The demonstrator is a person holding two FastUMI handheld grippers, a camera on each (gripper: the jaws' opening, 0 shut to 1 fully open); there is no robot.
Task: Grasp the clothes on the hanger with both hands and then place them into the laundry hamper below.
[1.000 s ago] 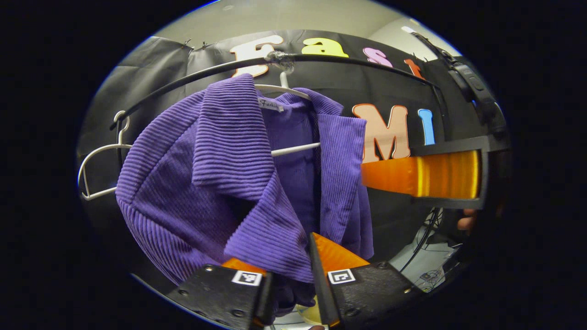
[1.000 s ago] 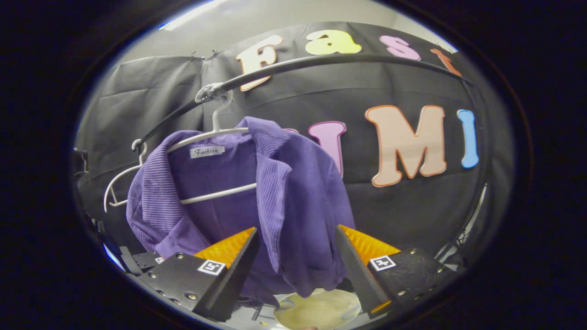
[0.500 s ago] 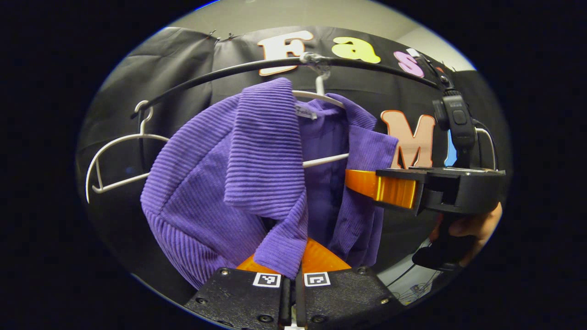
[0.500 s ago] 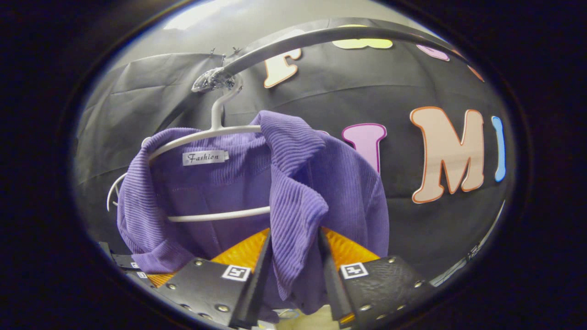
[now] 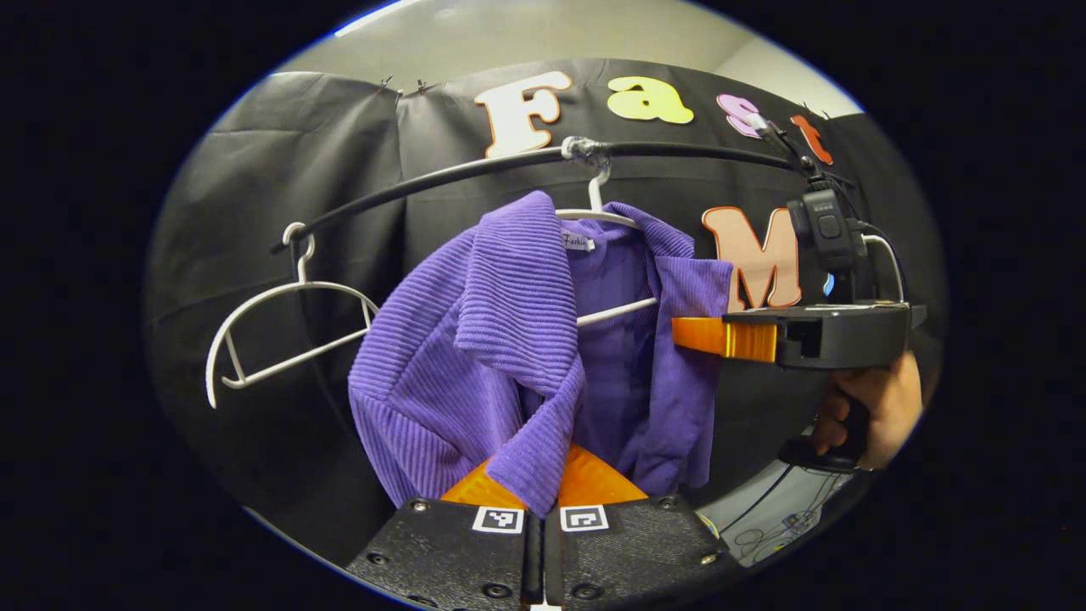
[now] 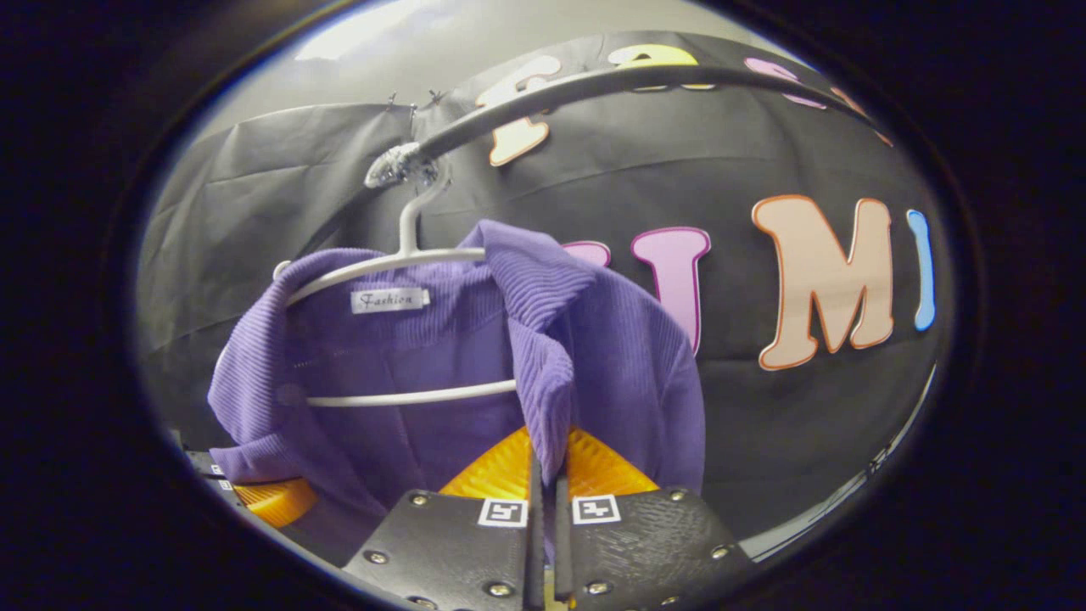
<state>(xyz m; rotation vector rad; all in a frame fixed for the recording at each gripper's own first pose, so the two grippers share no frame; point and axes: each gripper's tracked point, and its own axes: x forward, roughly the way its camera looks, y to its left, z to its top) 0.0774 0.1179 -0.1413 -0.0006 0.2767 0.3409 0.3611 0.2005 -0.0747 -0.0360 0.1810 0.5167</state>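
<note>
the purple shirt [image 6: 356, 373] covers most of the white hanger [image 6: 407, 259] beneath it, and the shirt's hem runs behind both grippers' fingers.

My two grippers are clamped on a purple ribbed corduroy jacket [image 5: 509, 339], a solid violet all over, with fine raised cords running across the collar and down the fronts; a small white woven label [image 6: 390, 299] with dark script sits inside the neck. It hangs on a white plastic hanger [image 6: 407, 255] from a black metal rail [image 5: 424, 182]. To the far left hangs a second white hanger [image 5: 280, 331], bare. The ceiling strip above [image 5: 509, 34] is pale grey-beige.
</note>
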